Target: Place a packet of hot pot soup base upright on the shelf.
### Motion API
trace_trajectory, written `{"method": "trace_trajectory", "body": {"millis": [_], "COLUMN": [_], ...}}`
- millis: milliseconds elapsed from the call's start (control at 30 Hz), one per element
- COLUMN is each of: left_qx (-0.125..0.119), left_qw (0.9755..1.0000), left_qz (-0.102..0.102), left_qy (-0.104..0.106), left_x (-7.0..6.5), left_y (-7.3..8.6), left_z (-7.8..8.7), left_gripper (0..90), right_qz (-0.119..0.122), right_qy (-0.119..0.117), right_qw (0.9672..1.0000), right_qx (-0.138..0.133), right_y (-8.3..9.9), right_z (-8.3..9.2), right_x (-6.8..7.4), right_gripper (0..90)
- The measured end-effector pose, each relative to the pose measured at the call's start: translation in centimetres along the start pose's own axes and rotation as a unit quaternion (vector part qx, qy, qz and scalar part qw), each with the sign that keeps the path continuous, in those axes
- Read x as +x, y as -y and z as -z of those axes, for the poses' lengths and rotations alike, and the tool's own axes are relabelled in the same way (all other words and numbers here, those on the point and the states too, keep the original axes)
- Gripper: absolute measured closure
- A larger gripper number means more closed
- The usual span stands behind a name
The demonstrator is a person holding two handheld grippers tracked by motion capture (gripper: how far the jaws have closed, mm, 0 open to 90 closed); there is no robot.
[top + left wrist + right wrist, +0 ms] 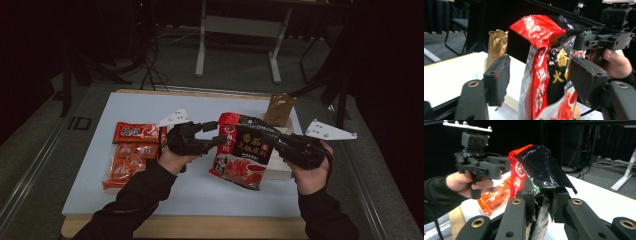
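1. High view: the soup-base pouch (243, 150) hangs above the surface (200, 190), held up by the right tongs (274, 141).
2. Left gripper view: the left tongs (537, 82) stand apart around the pouch (541, 75), not pressing it.
3. Right gripper view: the right tongs (543, 202) are clamped on the pouch's (536, 167) folded top. Judged soft, glossy and slippery; grip the crimped seam.

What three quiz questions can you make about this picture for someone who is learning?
1. Which gripper pinches the red and black pouch: the left gripper or the right gripper?
2. True or false: the left gripper's jaws press on the pouch.
3. What lies flat on the white board at the left?

Key: 1. The right gripper. 2. False, they stand apart from it. 3. The orange snack packets.
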State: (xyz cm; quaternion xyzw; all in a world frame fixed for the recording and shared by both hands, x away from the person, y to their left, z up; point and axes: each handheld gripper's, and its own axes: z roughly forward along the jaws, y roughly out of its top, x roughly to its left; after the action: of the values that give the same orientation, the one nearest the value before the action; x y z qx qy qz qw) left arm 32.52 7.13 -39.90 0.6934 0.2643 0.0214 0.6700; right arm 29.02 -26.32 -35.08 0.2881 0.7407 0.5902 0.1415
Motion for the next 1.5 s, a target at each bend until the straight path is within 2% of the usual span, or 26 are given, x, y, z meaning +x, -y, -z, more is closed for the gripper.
{"method": "trace_trajectory", "body": {"millis": [133, 233, 433, 500, 567, 700, 900, 1033, 1100, 1167, 1333, 1433, 1500], "left_qx": [0.018, 0.027, 0.056, 0.062, 0.067, 0.072, 0.084, 0.090, 0.101, 0.102, 0.110, 0.109, 0.107], "left_qw": [0.9996, 0.9992, 0.9972, 0.9969, 0.9960, 0.9947, 0.9932, 0.9921, 0.9912, 0.9912, 0.9917, 0.9914, 0.9913], "left_qz": [-0.015, -0.015, -0.019, -0.021, -0.023, -0.025, -0.035, -0.042, -0.043, -0.041, -0.014, -0.015, -0.018], "left_qy": [-0.018, -0.024, -0.045, -0.045, -0.054, -0.069, -0.072, -0.077, -0.075, -0.075, -0.065, -0.070, -0.074], "left_x": [-0.2, -0.4, -0.8, -0.9, -1.0, -1.0, -1.1, -1.2, -1.2, -1.2, -0.8, -0.6, -0.6], "left_y": [0.1, 0.4, 1.2, 1.6, 2.1, 3.0, 4.4, 5.8, 6.5, 7.2, 8.6, 9.4, 9.8], "left_z": [0.8, 1.4, 2.6, 3.1, 3.6, 4.5, 5.5, 5.9, 6.0, 6.1, 6.4, 6.6, 6.7], "left_gripper": [18.3, 13.4, 2.4, 2.0, 1.9, 1.5, 1.6, 1.6, 1.6, 1.6, 1.6, 1.6, 1.6], "right_qz": [0.003, 0.016, 0.019, 0.020, 0.026, 0.033, 0.032, 0.034, 0.036, 0.034, 0.022, 0.025, 0.031], "right_qy": [0.007, 0.021, 0.034, 0.038, 0.037, 0.051, 0.065, 0.071, 0.075, 0.079, 0.099, 0.114, 0.116], "right_qw": [1.0000, 0.9996, 0.9990, 0.9989, 0.9988, 0.9980, 0.9969, 0.9964, 0.9959, 0.9956, 0.9939, 0.9923, 0.9920], "right_qx": [-0.002, -0.010, -0.021, -0.021, -0.018, -0.019, -0.032, -0.031, -0.035, -0.036, -0.042, -0.041, -0.041], "right_y": [-0.4, -0.8, -1.5, -1.7, -1.9, -2.2, -2.7, -3.2, -3.3, -3.6, -3.9, -4.0, -3.8], "right_z": [0.3, 0.7, 1.2, 1.3, 1.4, 1.4, 1.8, 2.0, 2.1, 2.2, 2.6, 2.7, 2.6], "right_x": [-0.4, -0.5, -1.5, -1.9, -2.2, -2.9, -4.4, -5.4, -6.0, -6.6, -8.4, -9.4, -10.1], "right_gripper": [76.9, 77.0, 76.9, 76.9, 76.8, 76.8, 76.7, 76.7, 76.7, 76.6, 76.7, 76.7, 76.7]}}
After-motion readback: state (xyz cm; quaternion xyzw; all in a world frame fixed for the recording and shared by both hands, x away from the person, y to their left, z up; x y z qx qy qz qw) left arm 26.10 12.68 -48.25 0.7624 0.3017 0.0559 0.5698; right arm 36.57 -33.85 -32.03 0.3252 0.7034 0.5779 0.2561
